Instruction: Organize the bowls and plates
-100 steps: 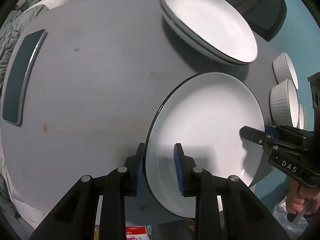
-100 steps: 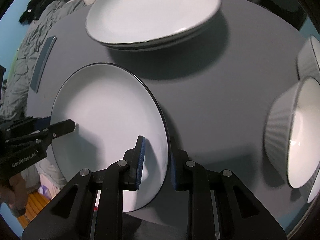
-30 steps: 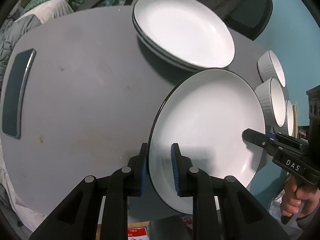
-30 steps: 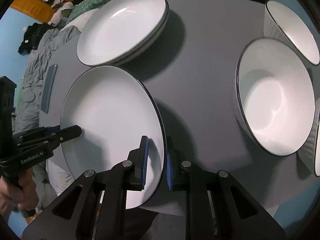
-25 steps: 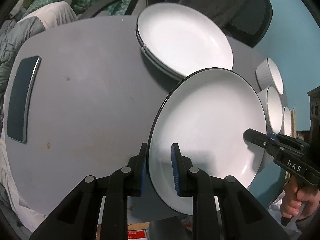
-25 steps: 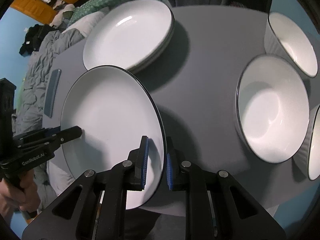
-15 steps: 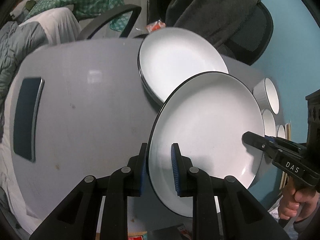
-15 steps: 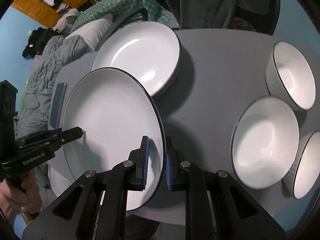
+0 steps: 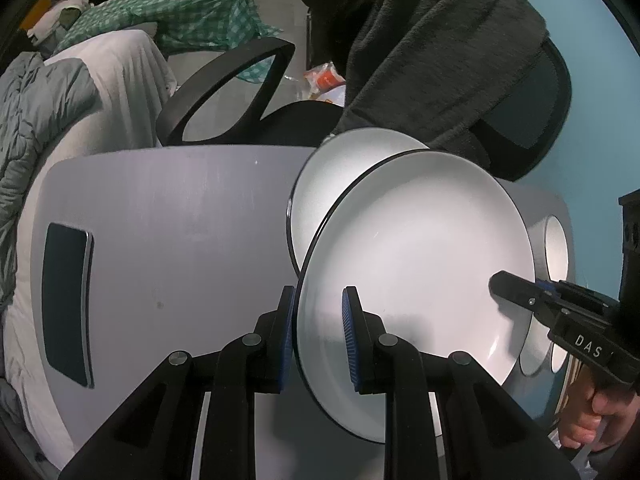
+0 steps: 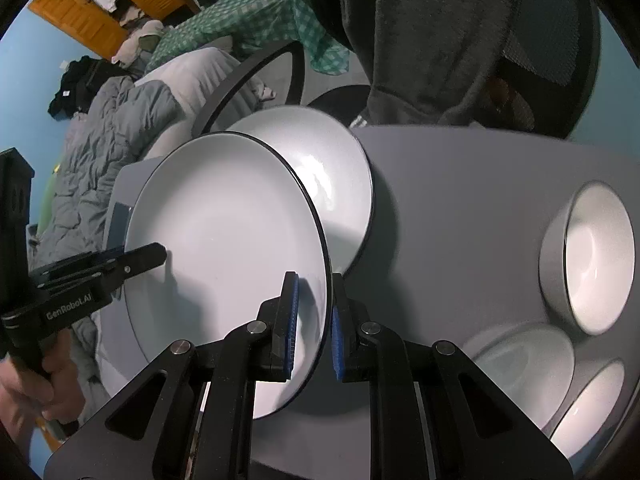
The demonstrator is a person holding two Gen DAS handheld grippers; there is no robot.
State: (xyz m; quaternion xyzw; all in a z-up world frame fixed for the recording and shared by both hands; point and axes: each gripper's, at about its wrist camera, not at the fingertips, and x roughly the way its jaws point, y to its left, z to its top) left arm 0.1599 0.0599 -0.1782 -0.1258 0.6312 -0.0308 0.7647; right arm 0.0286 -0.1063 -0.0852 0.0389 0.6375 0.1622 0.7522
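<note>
A round white plate with a black rim [image 9: 416, 248] is clamped at opposite edges by the left gripper [image 9: 318, 334] and right gripper [image 10: 311, 320]; the stacked white plates [image 10: 336, 184] behind are partly hidden.

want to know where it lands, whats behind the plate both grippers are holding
Behind the held plate sits the plate stack on the table. The held plate covers the stack's near part.

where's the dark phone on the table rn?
The dark rectangular phone lies flat near the grey table's left edge in the left wrist view, well left of the lifted white black-rimmed plate; it is mostly hidden behind that plate in the right wrist view.
</note>
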